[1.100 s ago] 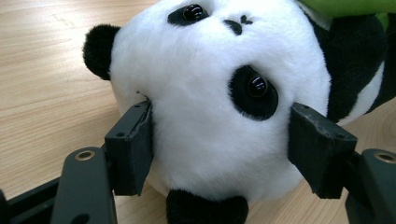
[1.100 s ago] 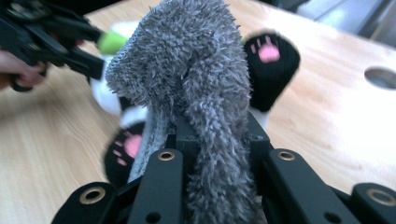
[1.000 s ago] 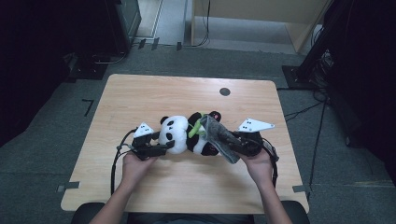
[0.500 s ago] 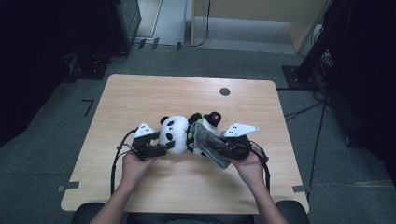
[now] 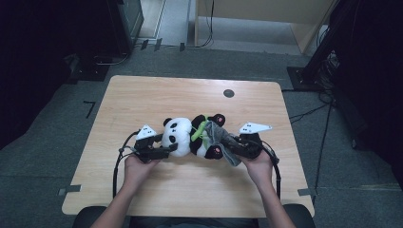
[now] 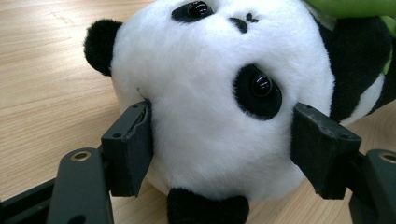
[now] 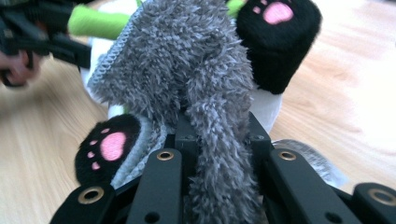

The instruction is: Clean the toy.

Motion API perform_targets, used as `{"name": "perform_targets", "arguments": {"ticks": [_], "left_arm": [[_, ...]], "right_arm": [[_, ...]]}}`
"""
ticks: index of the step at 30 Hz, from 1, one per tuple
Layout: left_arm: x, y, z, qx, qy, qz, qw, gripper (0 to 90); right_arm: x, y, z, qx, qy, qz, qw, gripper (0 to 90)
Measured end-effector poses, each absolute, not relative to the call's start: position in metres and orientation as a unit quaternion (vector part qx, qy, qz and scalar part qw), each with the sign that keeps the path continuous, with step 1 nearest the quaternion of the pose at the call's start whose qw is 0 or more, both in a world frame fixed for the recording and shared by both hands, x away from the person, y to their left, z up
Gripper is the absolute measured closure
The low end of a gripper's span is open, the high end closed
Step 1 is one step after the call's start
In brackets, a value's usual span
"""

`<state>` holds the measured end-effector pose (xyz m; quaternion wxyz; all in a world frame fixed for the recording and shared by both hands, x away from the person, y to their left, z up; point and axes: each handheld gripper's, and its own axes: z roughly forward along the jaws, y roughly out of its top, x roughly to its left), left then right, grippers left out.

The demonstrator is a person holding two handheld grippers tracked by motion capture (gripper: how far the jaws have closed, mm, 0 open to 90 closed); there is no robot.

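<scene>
A black-and-white panda plush (image 5: 183,137) lies on its back mid-table, head to the left, with a green piece (image 5: 198,129) at its neck. My left gripper (image 5: 164,151) is shut on the panda's head (image 6: 219,98), one pad (image 6: 133,149) pressed into each side of it. A grey fuzzy cloth (image 7: 187,70) is draped over the panda's lower body between its two pink-padded feet (image 7: 278,37). My right gripper (image 7: 217,130) is shut on a bunched strip of this cloth (image 5: 223,142), right of the panda.
The wooden table (image 5: 142,99) has a round black grommet (image 5: 228,93) near its far edge. Cables trail from both grippers toward the front edge. Dark equipment stands on the floor beyond the table's far left, and a wooden cabinet beyond its far side.
My right gripper has shifted left toward the panda's legs, carrying the grey cloth further over the body. The left gripper has stayed on the head.
</scene>
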<state>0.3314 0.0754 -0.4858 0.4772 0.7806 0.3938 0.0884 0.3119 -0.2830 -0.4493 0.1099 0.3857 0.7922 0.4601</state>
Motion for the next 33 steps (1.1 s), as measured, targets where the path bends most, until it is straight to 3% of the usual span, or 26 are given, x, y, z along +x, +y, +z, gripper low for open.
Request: {"name": "perform_targets", "arguments": {"ticks": [16,26,33], "left_arm": [[0.332,0.077,-0.485,0.778,0.393,0.086,0.483,28.9],[0.33,0.076,-0.483,0.779,0.393,0.089,0.48,31.1],[0.328,0.075,-0.482,0.78,0.394,0.092,0.478,32.5]], "right_arm": [[0.33,-0.301,-0.467,0.437,0.799,0.391,0.136,75.3],[0.311,-0.3,-0.422,0.412,0.779,0.447,0.153,75.8],[0.305,-0.257,-0.386,0.365,0.793,0.466,0.14,75.6]]}}
